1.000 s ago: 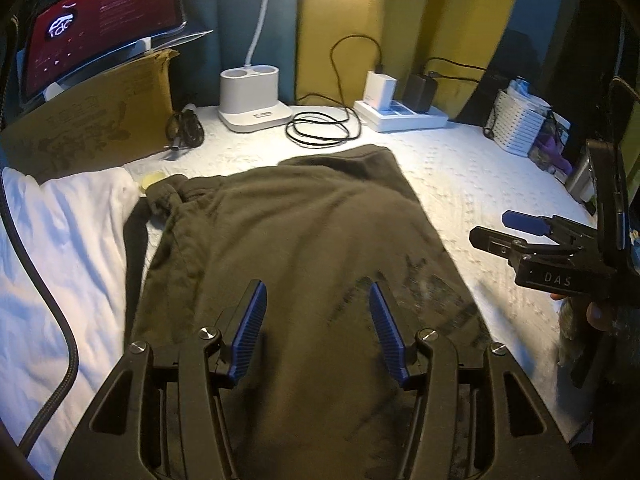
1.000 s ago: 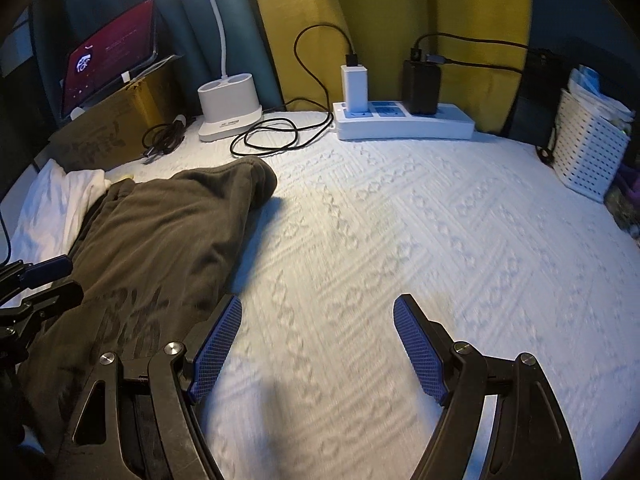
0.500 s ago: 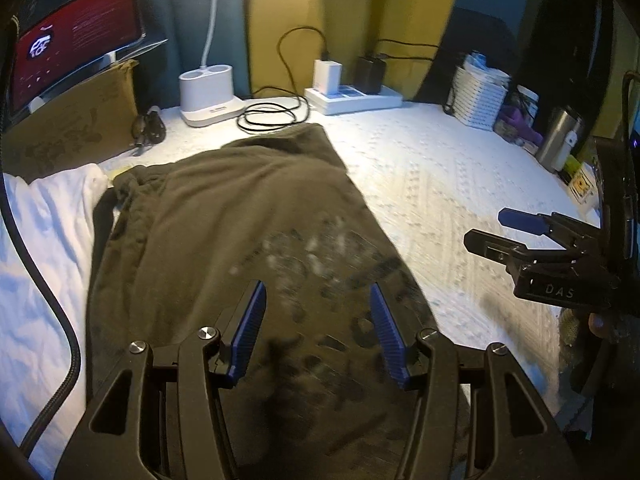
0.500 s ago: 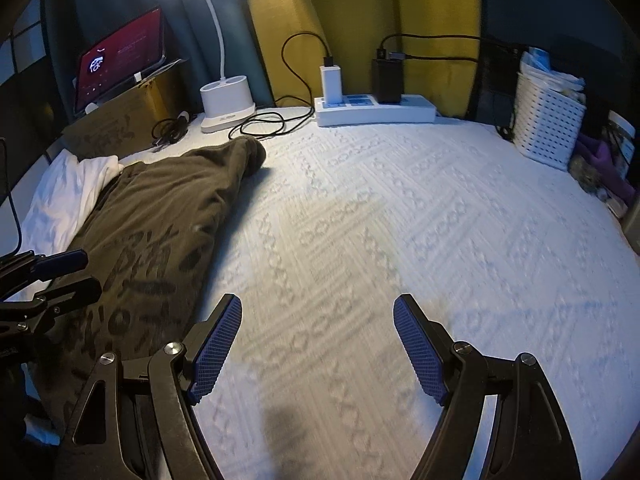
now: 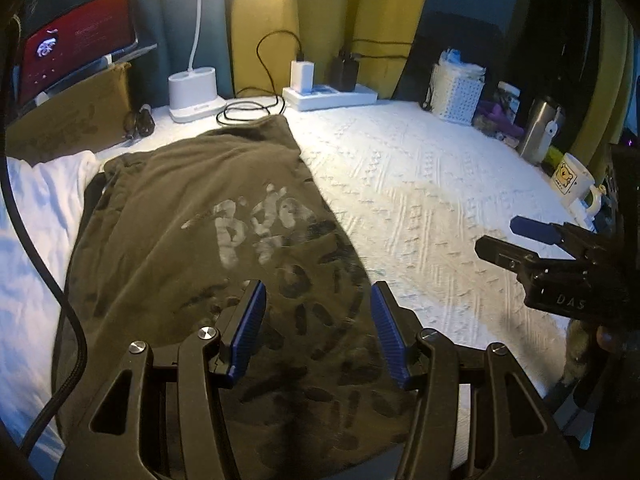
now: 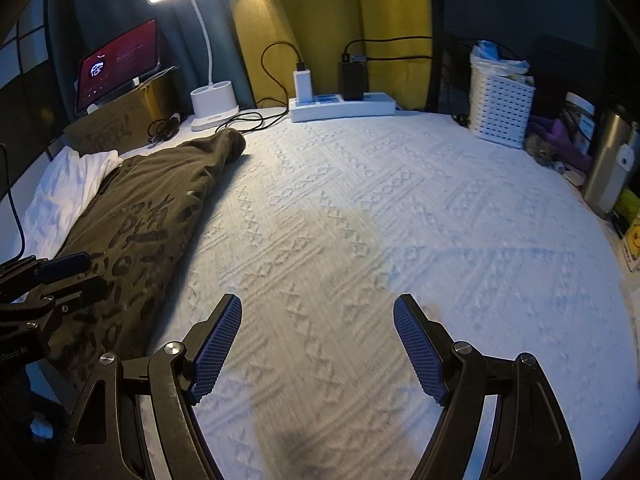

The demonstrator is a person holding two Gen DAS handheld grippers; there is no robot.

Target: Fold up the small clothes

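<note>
An olive-green garment (image 5: 192, 216) with a pale and dark print lies spread on the white quilted bed (image 5: 420, 200), its far end near the lamp base. My left gripper (image 5: 316, 316) hovers open above the garment's near printed part, nothing between its blue pads. In the right wrist view the same garment (image 6: 152, 208) lies at the left, and my right gripper (image 6: 318, 340) stands wide open over bare quilt to the right of it. The right gripper (image 5: 520, 240) also shows at the right edge of the left wrist view, the left gripper (image 6: 60, 276) at the left edge of the right wrist view.
A white cloth (image 5: 36, 216) lies left of the garment. Along the back stand a lamp base (image 5: 192, 94), a power strip (image 5: 328, 96) with chargers and a coiled cable, a cardboard box with a tablet (image 5: 76, 46). A white basket (image 6: 500, 106), a steel flask and a mug (image 5: 572, 180) line the right side.
Both grippers have drawn back toward the near edge of the bed, so more of the garment's print and the quilt shows. Neither jaw opening has altered.
</note>
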